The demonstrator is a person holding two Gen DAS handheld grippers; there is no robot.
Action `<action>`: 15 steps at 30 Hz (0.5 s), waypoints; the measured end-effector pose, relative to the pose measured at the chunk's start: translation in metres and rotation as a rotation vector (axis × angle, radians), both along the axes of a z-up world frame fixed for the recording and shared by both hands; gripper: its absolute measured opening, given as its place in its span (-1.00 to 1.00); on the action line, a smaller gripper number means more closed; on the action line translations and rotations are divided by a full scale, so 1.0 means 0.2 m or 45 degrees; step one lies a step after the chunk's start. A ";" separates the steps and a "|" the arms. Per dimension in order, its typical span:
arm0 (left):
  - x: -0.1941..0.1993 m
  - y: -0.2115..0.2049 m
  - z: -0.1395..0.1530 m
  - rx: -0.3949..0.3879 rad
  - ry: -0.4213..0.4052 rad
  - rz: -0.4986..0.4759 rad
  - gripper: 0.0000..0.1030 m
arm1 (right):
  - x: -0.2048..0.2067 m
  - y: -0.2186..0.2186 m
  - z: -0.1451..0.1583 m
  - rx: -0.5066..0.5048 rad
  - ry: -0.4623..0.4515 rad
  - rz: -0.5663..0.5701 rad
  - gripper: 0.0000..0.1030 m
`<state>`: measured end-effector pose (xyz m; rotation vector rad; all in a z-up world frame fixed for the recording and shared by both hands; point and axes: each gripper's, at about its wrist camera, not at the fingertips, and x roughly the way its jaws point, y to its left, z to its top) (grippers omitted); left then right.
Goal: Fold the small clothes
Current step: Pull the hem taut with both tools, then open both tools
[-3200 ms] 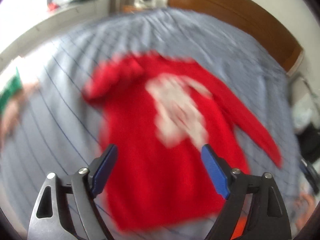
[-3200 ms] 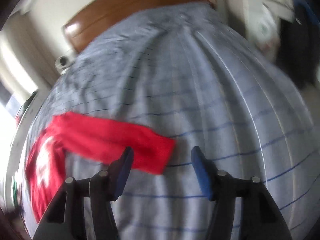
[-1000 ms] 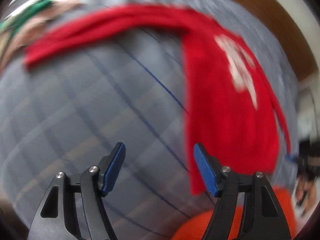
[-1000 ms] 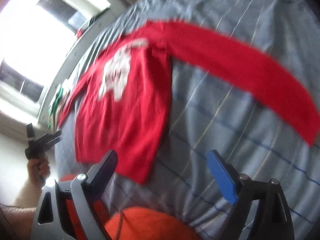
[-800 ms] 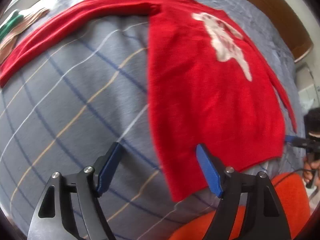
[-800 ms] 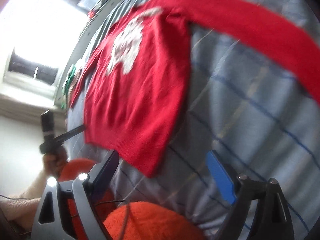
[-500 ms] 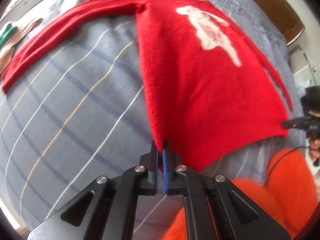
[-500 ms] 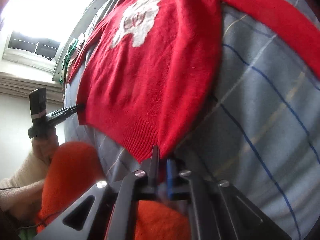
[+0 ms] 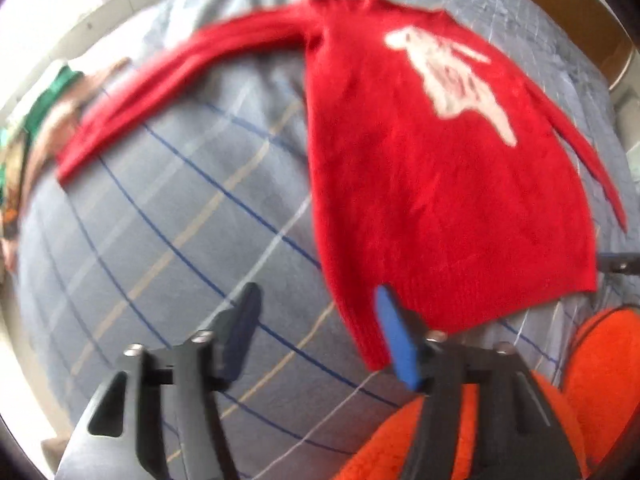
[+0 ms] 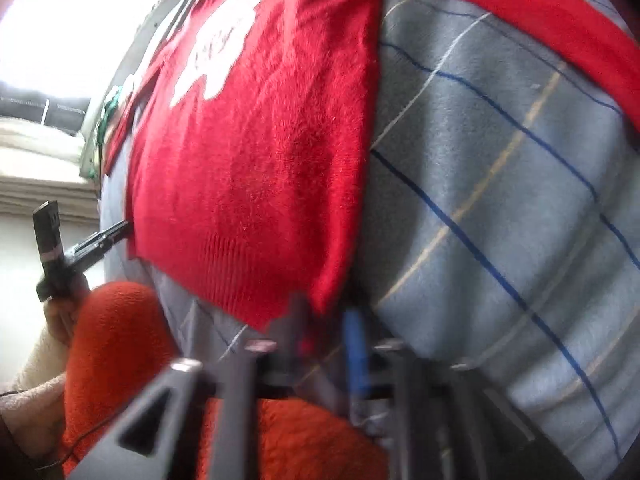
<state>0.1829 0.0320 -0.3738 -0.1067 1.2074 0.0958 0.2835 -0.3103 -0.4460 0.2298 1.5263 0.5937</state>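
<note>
Left wrist view: red sweater (image 9: 420, 184) lies flat on the bed (image 9: 168, 240), white motif up, one sleeve stretched toward a green garment (image 9: 44, 120) at the bed's far edge. Left hand-held gripper (image 9: 316, 320) is opening, jaws apart over the sheet; the blue pad (image 9: 396, 340) sits at the sweater's lower hem corner, nothing gripped. Right wrist view, blurred: right hand-held gripper (image 10: 324, 320) is opening at the opposite hem corner, with the corner between the jaws and not visibly pinched. Orange fleece (image 10: 116, 344) shows at the bed's near edge.
</note>
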 end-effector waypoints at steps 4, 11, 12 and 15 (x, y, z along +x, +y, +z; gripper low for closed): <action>0.03 -0.03 0.07 0.032 -0.011 0.015 0.29 | -0.02 -0.18 0.10 0.010 -0.077 -0.121 0.20; 0.05 -0.08 0.13 0.116 -0.037 0.013 0.29 | -0.06 -0.37 0.19 -0.009 -0.153 -0.277 0.20; 0.05 -0.08 0.14 0.129 -0.040 0.009 0.29 | -0.06 -0.38 0.19 -0.015 -0.155 -0.287 0.20; 0.04 -0.09 0.18 0.149 -0.056 0.001 0.29 | -0.06 -0.38 0.19 -0.021 -0.164 -0.302 0.20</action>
